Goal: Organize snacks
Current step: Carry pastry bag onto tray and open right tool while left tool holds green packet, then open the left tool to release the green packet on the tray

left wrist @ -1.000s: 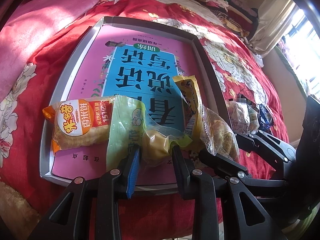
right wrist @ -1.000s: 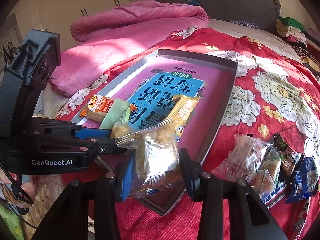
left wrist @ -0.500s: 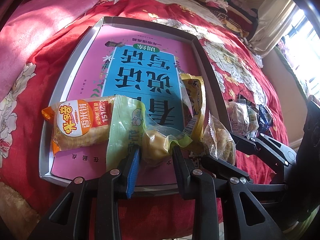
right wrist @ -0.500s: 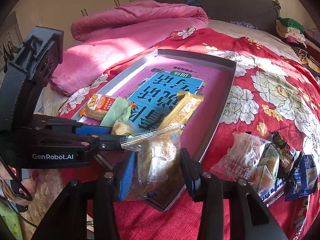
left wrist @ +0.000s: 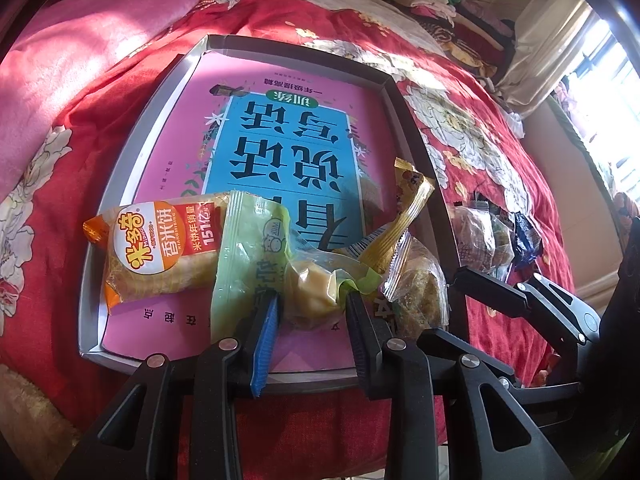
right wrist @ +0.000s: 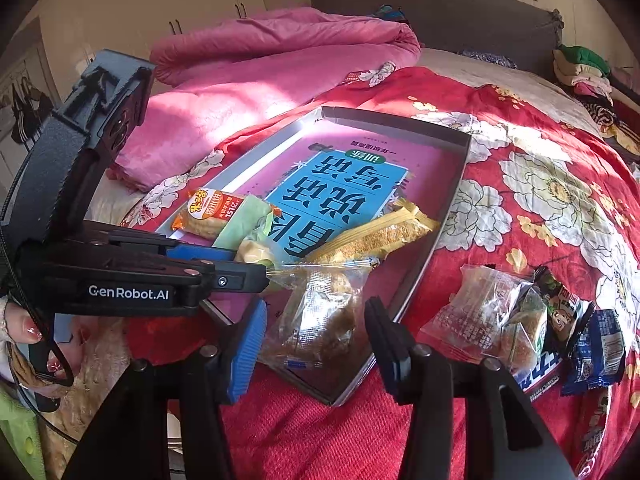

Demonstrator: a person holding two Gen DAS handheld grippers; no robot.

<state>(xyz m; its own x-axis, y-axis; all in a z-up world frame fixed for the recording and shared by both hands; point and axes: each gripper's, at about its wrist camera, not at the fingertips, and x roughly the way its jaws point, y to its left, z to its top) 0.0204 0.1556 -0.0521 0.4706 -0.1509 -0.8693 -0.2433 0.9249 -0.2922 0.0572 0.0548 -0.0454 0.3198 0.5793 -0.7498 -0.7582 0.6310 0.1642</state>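
Left wrist view: the left gripper (left wrist: 312, 312) pinches the green snack pack (left wrist: 256, 256), its pads pressed on the lumpy end, which rests in the grey tray (left wrist: 132, 152) on a pink book (left wrist: 180, 140). An orange rice-cracker pack (left wrist: 160, 248) lies beside it.

Right wrist view: the right gripper (right wrist: 316, 340) has just been widening; its jaws stand clear of the clear cake packet (right wrist: 316, 320) lying between them at the tray's near corner. A yellow bar (right wrist: 376, 236) lies behind it. More snacks (right wrist: 520, 320) sit on the red bedspread (right wrist: 540, 184), outside the tray.
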